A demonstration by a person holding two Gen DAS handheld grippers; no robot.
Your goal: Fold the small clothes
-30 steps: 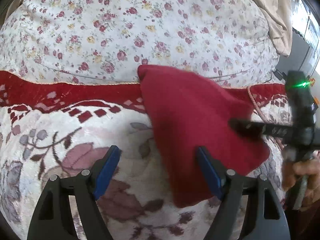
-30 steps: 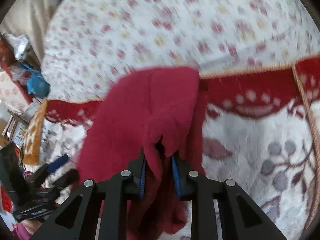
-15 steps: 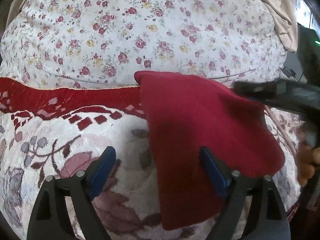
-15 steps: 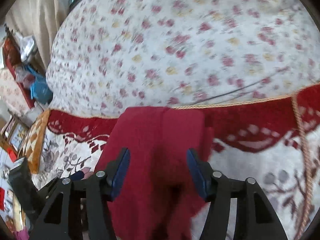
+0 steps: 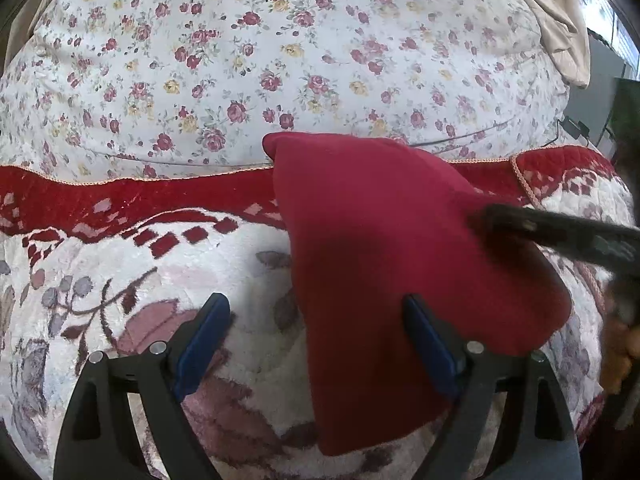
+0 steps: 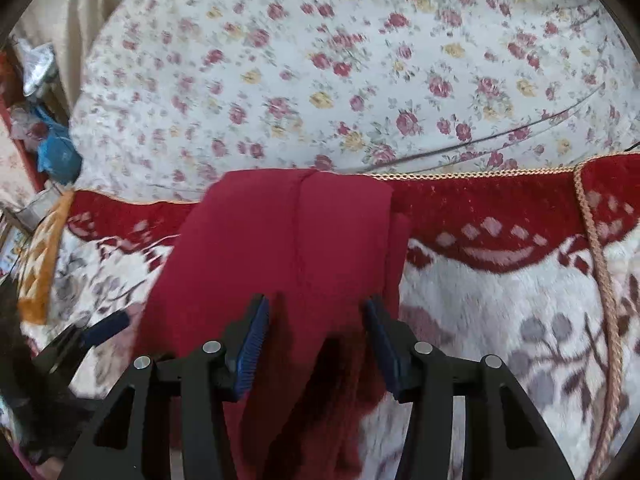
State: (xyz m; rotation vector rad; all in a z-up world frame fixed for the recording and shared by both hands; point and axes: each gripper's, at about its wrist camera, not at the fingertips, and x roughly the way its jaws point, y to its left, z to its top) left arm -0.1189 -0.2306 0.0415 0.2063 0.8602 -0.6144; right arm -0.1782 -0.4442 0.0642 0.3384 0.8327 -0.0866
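A folded dark red garment (image 5: 384, 248) lies on a white, red-bordered floral blanket (image 5: 120, 280). It also shows in the right wrist view (image 6: 280, 248), with a seam down its middle. My left gripper (image 5: 316, 340) is open, its right finger over the garment's near edge and its left finger over the blanket. My right gripper (image 6: 316, 336) is open and empty, its fingers straddling the garment's near part. The right gripper's fingers (image 5: 560, 232) reach in from the right in the left wrist view, over the garment's right side.
A white sheet with small roses (image 5: 280, 60) covers the bed behind the blanket. A beige cloth (image 5: 564, 20) hangs at the far right. Clutter and a blue bag (image 6: 56, 156) sit at the left in the right wrist view. A gold cord (image 6: 600, 260) edges the blanket.
My right gripper was shut on the garment's folded edge, then opened and let it go. The garment now lies flat, folded over. My left gripper stayed open and hardly moved.
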